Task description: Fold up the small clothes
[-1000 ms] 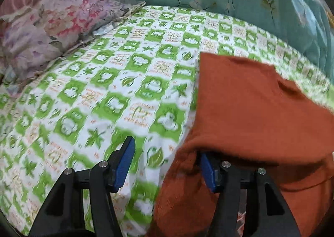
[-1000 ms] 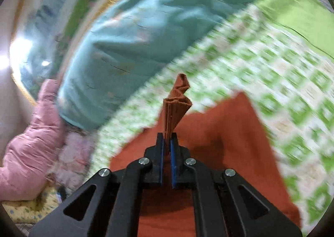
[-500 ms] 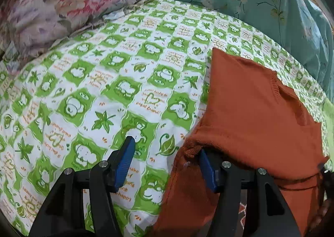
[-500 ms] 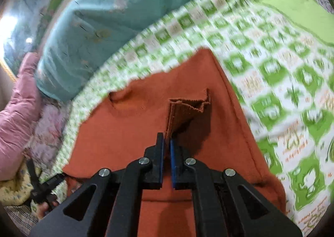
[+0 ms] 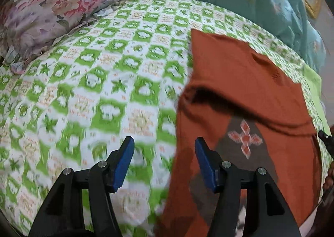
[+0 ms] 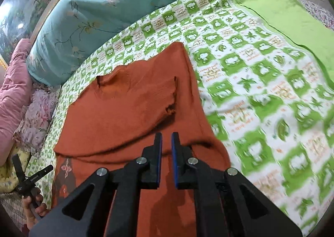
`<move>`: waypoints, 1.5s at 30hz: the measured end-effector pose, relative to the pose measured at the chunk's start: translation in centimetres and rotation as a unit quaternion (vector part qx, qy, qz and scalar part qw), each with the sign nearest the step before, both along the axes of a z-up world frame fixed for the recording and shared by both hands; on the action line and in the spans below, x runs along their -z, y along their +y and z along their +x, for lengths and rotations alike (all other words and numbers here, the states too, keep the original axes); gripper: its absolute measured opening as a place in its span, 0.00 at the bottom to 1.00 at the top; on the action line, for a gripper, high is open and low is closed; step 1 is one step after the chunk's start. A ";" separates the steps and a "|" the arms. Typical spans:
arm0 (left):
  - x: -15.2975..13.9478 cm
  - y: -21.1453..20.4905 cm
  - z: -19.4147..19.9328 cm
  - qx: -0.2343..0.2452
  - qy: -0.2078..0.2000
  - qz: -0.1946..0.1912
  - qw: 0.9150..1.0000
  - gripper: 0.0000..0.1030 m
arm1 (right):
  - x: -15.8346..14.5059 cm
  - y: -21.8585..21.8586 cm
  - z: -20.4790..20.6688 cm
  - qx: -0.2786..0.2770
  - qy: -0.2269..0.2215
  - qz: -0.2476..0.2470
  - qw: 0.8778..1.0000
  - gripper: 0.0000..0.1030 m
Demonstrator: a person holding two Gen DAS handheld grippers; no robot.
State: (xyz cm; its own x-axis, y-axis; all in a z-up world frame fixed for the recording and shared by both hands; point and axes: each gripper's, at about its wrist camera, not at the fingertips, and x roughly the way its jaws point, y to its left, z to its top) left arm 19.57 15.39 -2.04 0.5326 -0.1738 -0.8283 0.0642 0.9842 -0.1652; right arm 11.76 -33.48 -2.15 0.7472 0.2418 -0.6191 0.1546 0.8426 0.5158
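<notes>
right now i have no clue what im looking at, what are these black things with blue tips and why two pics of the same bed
Those black things are hand-held tools, not a robot: a person holds one two-finger claw in each hand. Each claw carries a wide-angle camera looking forward along its fingers, which is why the edges bend.

One picture is from the left claw, whose blue-padded fingers stand wide apart. The other is from the right claw, its fingers only slightly parted. Neither holds anything at this moment.

On the green-and-white checked bedspread lies a rust-orange sweater, its top part folded down over its front, with a flower motif showing below the fold. A floral pillow and a teal quilt sit at the bed's edges.

The right view also catches the person's hand gripping the other tool.
</notes>
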 end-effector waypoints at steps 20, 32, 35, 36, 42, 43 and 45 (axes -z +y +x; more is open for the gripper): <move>0.8 0.7 -13.1 0.020 -0.005 -0.007 1.000 0.64 | -0.8 3.4 -15.5 -0.104 -0.063 -0.017 0.992 0.40; 2.6 2.5 -20.0 0.034 -0.002 -0.005 0.999 0.70 | 1.8 0.8 -22.9 -0.097 -0.040 -0.008 0.994 0.46; 2.5 1.8 -20.2 0.048 -0.002 0.002 0.999 0.69 | 3.0 0.9 -23.5 -0.105 -0.020 -0.013 0.994 0.46; 2.5 1.5 -20.2 0.056 -0.001 0.002 0.998 0.69 | 3.4 0.9 -23.7 -0.109 -0.012 -0.016 0.994 0.46; 2.7 -0.3 -19.9 0.097 0.002 0.033 0.995 0.65 | 5.4 1.8 -24.3 -0.127 0.015 -0.010 0.992 0.46; 2.7 -0.6 -19.9 0.106 0.003 0.035 0.994 0.65 | 5.7 2.0 -24.2 -0.130 0.018 -0.010 0.991 0.46; 2.9 -0.9 -19.8 0.118 0.006 0.040 0.992 0.65 | 6.2 2.8 -23.9 -0.139 0.021 -0.008 0.990 0.46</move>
State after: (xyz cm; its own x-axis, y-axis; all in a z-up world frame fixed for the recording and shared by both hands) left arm -0.25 14.53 -4.93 0.4752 -0.2252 -0.8506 0.2927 0.9521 -0.0885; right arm -12.18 -30.68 -8.36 0.6268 0.4251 -0.6531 -0.0638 0.8633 0.5007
